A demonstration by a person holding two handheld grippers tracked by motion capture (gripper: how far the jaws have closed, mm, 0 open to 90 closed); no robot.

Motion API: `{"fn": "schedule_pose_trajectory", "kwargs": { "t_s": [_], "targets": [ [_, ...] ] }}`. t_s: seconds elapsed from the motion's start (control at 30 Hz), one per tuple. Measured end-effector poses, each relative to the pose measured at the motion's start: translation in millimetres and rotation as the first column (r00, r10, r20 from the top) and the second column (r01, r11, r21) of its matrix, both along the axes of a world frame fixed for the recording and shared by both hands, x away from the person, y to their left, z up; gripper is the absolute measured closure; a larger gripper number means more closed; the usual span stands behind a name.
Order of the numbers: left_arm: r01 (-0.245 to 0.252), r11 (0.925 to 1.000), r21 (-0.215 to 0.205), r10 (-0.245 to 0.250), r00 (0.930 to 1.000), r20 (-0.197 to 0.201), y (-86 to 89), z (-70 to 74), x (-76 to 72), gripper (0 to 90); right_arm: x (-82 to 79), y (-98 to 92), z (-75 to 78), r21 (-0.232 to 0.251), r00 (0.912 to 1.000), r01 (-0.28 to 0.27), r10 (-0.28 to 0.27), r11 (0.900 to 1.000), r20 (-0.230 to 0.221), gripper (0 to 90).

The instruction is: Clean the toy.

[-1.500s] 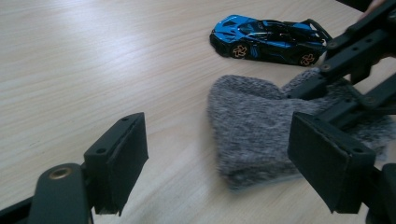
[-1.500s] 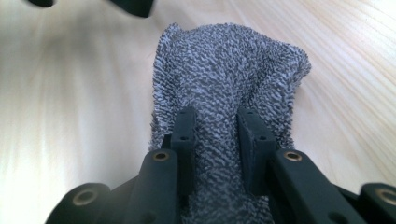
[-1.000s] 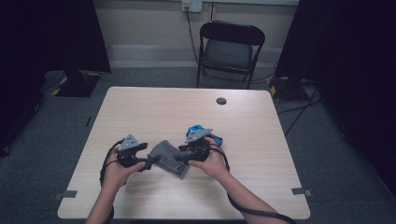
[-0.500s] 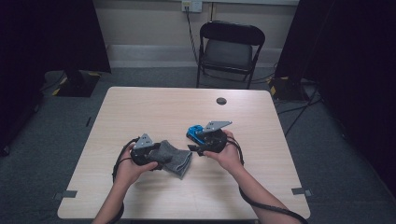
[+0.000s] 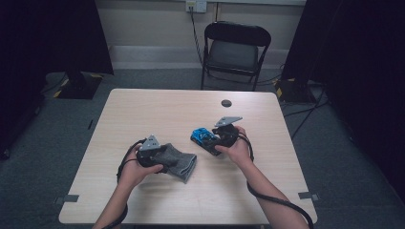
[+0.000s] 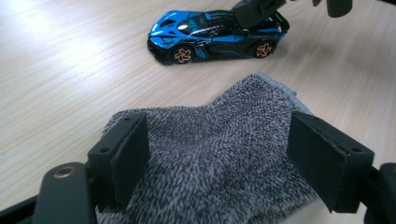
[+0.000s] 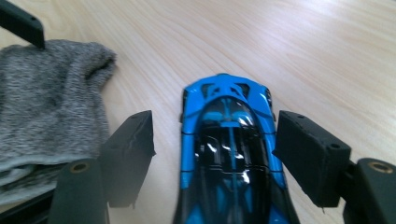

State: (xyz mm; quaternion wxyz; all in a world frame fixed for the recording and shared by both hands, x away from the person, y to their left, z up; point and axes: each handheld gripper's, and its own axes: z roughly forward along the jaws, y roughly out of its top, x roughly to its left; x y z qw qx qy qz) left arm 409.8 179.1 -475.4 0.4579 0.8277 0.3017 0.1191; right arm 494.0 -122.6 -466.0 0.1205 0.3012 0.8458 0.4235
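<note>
Cloth [image 5: 177, 161] lay folded on the bench [image 5: 143, 114], under and between the jaws of the left claw [image 6: 217, 158], which stood spread with both pads clear of the grey weave in the left gripper view. To take it cleanly, that claw would best sink until the pads bracket the thick fold, then close squarely so no loose edge slips out. Beyond its tips, near the cloth's far edge, sat the car [image 6: 217, 35]. The right claw [image 7: 212, 154] straddled the car, jaws spread, a gap showing on each flank of the blue body [image 7: 229, 154]; they had just been opening, with the car between them but unpinched. For a good grip it should stay centred over the roof and close on the doors, not the wheels.

Compared with a second earlier, the two claws had drawn apart: then both met at the cloth in mid-bench. The right one had since gone right to the car, and the left, with the cloth, had shifted right too.
</note>
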Motion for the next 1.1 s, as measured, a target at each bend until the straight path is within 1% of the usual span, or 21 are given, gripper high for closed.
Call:
{"fn": "schedule_pose_trajectory", "kwargs": {
  "t_s": [0.07, 0.13, 0.2, 0.23, 0.3, 0.4, 0.47, 0.5, 0.57, 0.6, 0.7, 0.77, 0.83, 0.87, 0.9, 0.97, 1.03, 1.1],
  "targets": [
    [0.010, 0.9999, 0.006, -0.010, 0.9999, -0.006, -2.8, -2.5, 2.8, 21.4, 4.7, -2.1, -4.9, 0.009, 0.9999, 0.009, -0.009, 1.000, -0.013, 27.1],
    [0.020, 0.9997, 0.016, -0.020, 0.9997, -0.011, -3.9, -5.0, 4.8, 21.9, 7.5, -2.6, -7.7, -0.004, 0.9997, 0.011, -0.011, 1.000, -0.021, 26.8],
    [0.026, 0.9994, 0.025, -0.025, 0.9996, -0.016, -4.4, -8.8, 6.0, 22.3, 13.0, -2.7, -13.2, -0.002, 0.9991, 0.014, -0.014, 1.000, -0.041, 26.8],
    [0.026, 0.9994, 0.025, -0.025, 0.9996, -0.016, -4.4, -8.8, 6.0, 22.6, 13.0, -2.7, -13.2, -0.002, 0.9991, 0.014, -0.014, 1.000, -0.041, 26.8],
    [0.034, 0.9984, 0.046, -0.034, 0.9993, -0.014, -2.5, -9.7, 6.2, 23.4, 15.7, -0.4, -17.5, -0.014, 0.9989, 0.011, -0.012, 1.000, -0.046, 26.4],
    [0.031, 0.9980, 0.055, -0.030, 0.9992, -0.025, -0.9, -12.3, 5.6, 23.9, 16.1, 2.0, -19.2, -0.007, 0.9987, 0.010, -0.010, 1.000, -0.050, 25.9],
    [0.032, 0.9973, 0.066, -0.030, 0.9993, -0.024, -1.0, -14.2, 5.7, 24.1, 16.1, 4.2, -19.6, -0.013, 0.9987, 0.008, -0.008, 1.000, -0.051, 25.7],
    [0.033, 0.9971, 0.069, -0.031, 0.9992, -0.025, -1.1, -15.2, 5.8, 24.1, 16.0, 5.6, -20.0, -0.020, 0.9990, 0.004, -0.005, 1.000, -0.045, 25.5],
    [0.036, 0.9964, 0.077, -0.034, 0.9990, -0.028, -1.1, -16.5, 5.6, 24.3, 15.3, 7.5, -20.9, -0.043, 0.9993, 0.004, -0.006, 0.999, -0.037, 25.5],
    [0.038, 0.9963, 0.077, -0.036, 0.9989, -0.031, -1.3, -17.2, 5.1, 24.4, 15.4, 8.2, -22.8, -0.058, 0.9990, 0.012, -0.014, 0.998, -0.042, 24.5],
    [0.039, 0.9959, 0.081, -0.036, 0.9987, -0.036, -0.9, -18.0, 4.5, 24.9, 15.8, 8.2, -24.0, -0.056, 0.9988, 0.013, -0.016, 0.998, -0.046, 24.0],
    [0.040, 0.9957, 0.084, -0.037, 0.9986, -0.036, -0.9, -18.9, 4.3, 25.0, 16.6, 8.4, -24.2, -0.055, 0.9983, 0.014, -0.017, 0.998, -0.055, 23.9],
    [0.039, 0.9961, 0.080, -0.036, 0.9986, -0.039, -1.0, -19.3, 4.2, 25.1, 18.1, 9.0, -24.3, -0.063, 0.9971, 0.013, -0.018, 0.998, -0.074, 23.8],
    [0.038, 0.9961, 0.080, -0.035, 0.9986, -0.039, -1.0, -19.3, 4.1, 25.2, 18.4, 9.1, -24.3, -0.063, 0.9970, 0.013, -0.018, 0.998, -0.076, 23.7],
    [0.041, 0.9952, 0.089, -0.038, 0.9988, -0.031, -1.1, -19.4, 3.7, 25.2, 18.7, 9.3, -24.4, -0.065, 0.9966, 0.013, -0.018, 0.998, -0.080, 23.7],
    [0.042, 0.9955, 0.085, -0.039, 0.9986, -0.036, -1.1, -19.2, 3.4, 25.4, 19.0, 9.3, -24.4, -0.066, 0.9964, 0.012, -0.017, 0.998, -0.083, 23.8],
    [0.047, 0.9949, 0.089, -0.044, 0.9981, -0.042, 0.3, -16.1, 3.2, 26.5, 18.6, 8.8, -23.9, -0.071, 0.9968, 0.003, -0.009, 0.998, -0.080, 24.6],
    [0.051, 0.9937, 0.100, -0.046, 0.9977, -0.050, 1.1, -12.4, 1.5, 27.9, 17.6, 8.4, -23.9, -0.075, 0.9966, 0.007, -0.013, 0.997, -0.081, 24.6]
  ]
}}
